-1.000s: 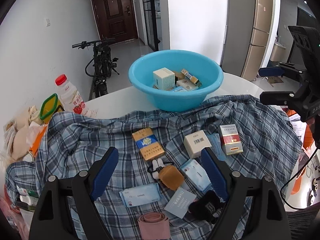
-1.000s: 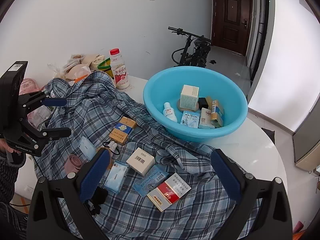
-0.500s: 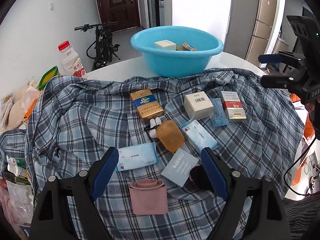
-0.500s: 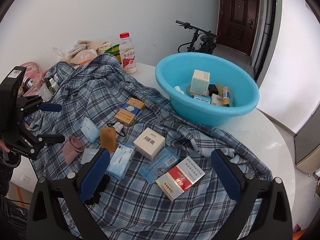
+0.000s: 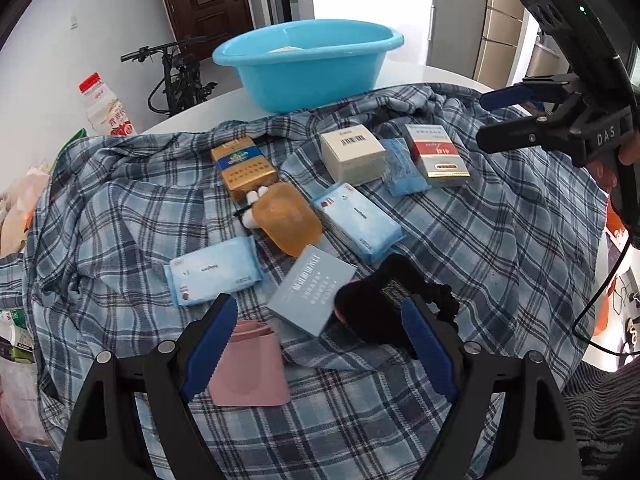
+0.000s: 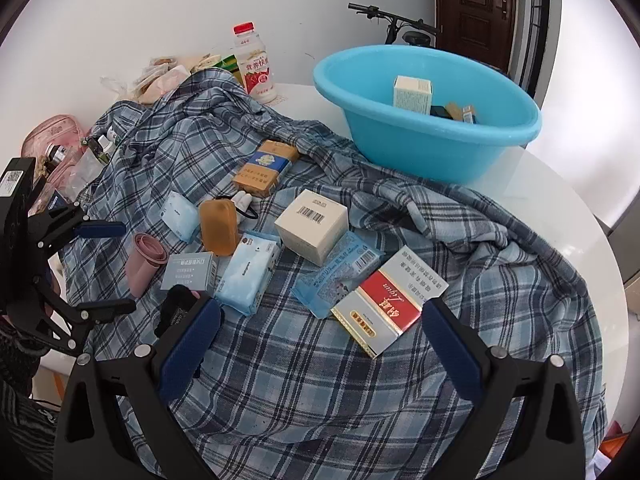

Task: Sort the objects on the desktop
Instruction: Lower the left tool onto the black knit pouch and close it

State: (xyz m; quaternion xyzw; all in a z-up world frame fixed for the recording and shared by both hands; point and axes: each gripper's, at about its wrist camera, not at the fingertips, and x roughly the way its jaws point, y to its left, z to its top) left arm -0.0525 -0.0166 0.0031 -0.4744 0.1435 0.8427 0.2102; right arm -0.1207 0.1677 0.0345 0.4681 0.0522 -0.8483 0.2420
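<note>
Both wide-open, empty: left gripper point(image 5: 316, 330) over grey-blue box point(image 5: 312, 290), right gripper point(image 6: 320, 326) near red-and-white carton point(image 6: 378, 306).

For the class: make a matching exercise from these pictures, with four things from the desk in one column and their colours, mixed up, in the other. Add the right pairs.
Things:
1. basin
2. soap bar
3. rolled pouch
4. barcode box

Colours:
A. amber
B. cream
C. bright blue
D. pink

Pairs: 1-C, 2-A, 3-D, 4-B
</note>
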